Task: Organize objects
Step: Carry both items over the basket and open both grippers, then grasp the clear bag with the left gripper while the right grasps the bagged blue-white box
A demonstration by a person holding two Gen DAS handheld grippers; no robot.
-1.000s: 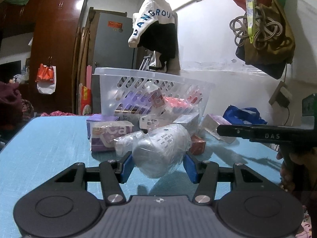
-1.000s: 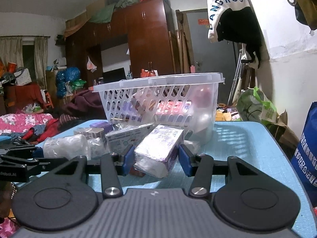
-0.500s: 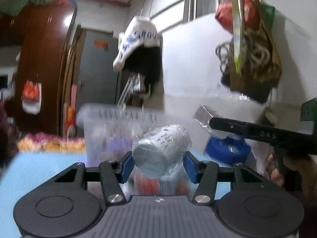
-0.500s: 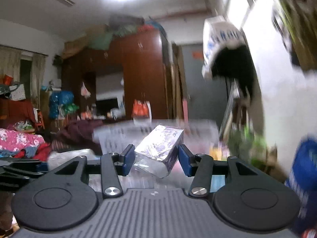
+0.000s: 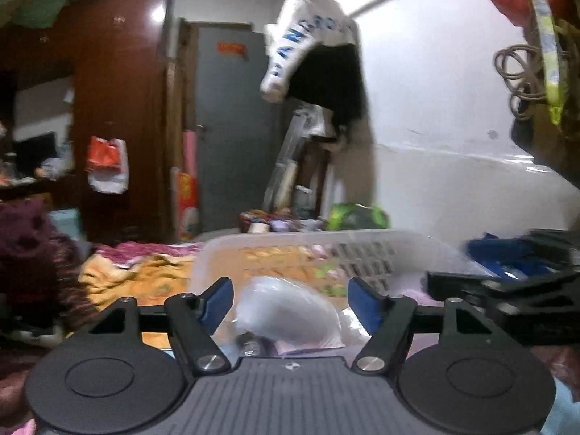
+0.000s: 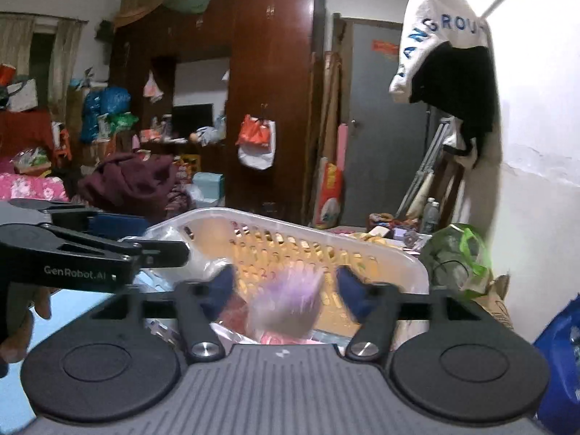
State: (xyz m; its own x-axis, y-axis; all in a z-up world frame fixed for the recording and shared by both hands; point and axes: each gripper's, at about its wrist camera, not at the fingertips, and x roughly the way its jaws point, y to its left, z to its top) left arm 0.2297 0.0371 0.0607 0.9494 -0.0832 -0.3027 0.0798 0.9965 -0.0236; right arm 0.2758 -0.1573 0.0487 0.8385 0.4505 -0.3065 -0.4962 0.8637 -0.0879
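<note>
The white slotted plastic basket [image 5: 362, 250] sits just ahead of both grippers; it also shows in the right wrist view [image 6: 391, 257]. My left gripper [image 5: 290, 299] is open over the basket, its blue pads apart from the clear plastic-wrapped bundle [image 5: 290, 315] that lies loose between them. My right gripper [image 6: 284, 286] is open too; the purple packet [image 6: 286, 308] is blurred between its spread fingers, free of the pads. Each gripper shows at the edge of the other's view, the right one in the left wrist view [image 5: 507, 290], the left one in the right wrist view [image 6: 90, 257].
Several packets lie inside the basket. A blue table top [image 6: 69, 308] lies under it. A white wall [image 5: 453, 181] is close on the right, with a hanging bag [image 5: 543, 54]. A green bag [image 6: 456, 261] sits behind the basket.
Both grippers lifted their items from the table, carried them over the basket and opened. The bundle and the purple packet have come free of the pads.
</note>
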